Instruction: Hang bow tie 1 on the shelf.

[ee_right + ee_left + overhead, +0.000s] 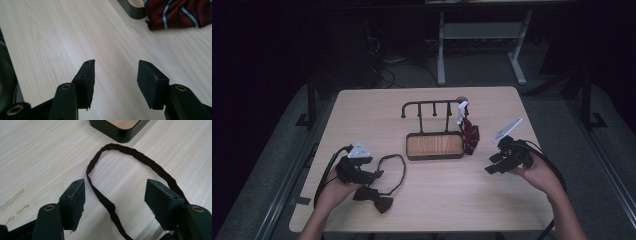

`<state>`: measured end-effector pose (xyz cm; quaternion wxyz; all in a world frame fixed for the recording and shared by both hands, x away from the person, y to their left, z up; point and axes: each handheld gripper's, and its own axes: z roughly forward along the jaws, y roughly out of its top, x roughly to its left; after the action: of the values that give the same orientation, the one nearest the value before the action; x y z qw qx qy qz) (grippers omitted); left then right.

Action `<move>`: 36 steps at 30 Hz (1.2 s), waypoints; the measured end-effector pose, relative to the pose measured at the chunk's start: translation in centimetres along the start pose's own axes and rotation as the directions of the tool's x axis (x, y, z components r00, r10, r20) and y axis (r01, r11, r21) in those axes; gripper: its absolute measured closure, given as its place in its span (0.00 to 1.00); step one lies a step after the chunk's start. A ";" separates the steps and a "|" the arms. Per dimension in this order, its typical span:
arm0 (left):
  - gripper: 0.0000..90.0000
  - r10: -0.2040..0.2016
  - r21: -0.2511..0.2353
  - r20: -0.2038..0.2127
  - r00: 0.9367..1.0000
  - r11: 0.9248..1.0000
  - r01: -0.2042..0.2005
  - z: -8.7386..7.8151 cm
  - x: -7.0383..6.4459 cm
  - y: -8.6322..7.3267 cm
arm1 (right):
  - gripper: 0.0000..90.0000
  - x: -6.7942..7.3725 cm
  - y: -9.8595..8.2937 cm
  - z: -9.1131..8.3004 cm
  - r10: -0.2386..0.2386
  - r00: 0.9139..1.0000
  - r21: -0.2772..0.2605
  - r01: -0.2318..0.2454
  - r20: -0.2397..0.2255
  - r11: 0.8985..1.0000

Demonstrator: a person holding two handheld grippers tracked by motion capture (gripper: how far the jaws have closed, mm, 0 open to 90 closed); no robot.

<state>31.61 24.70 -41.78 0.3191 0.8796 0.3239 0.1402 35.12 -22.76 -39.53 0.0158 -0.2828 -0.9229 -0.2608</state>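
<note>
Left hand-held gripper released astride the bow tie's strap, poised to pinch; right hand-held gripper released, idling over bare worktop at 4 o'clock of the rack.

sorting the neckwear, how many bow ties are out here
2: a dark bow tie lies on the table by the left gripper; a red striped one hangs at the rack's right end.

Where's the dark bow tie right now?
In the high view, the dark bow tie lies on the table's near left, beside the left gripper, its strap looping toward the rack's tray.
</note>
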 end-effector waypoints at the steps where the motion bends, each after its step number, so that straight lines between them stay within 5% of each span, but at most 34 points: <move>1: 0.37 0.003 0.005 0.001 1.000 1.000 -0.003 0.1 0.0 0.1 | 0.54 0.1 -0.2 0.0 0.000 1.000 -0.005 0.000 -0.002 1.000; 28: 0.54 0.016 0.134 0.015 1.000 0.991 -0.017 2.4 2.1 2.1 | 0.50 1.8 -3.0 0.8 0.021 1.000 -0.017 -0.021 0.010 1.000; 36: 0.59 0.001 0.208 -0.003 1.000 0.978 0.000 3.6 2.6 2.0 | 0.49 2.1 -3.0 0.5 0.025 1.000 -0.038 -0.025 0.011 0.999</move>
<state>36.19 23.55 -43.14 0.2251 0.9080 0.3369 0.1069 31.87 -23.58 -40.99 0.0082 -0.2960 -0.9142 -0.2765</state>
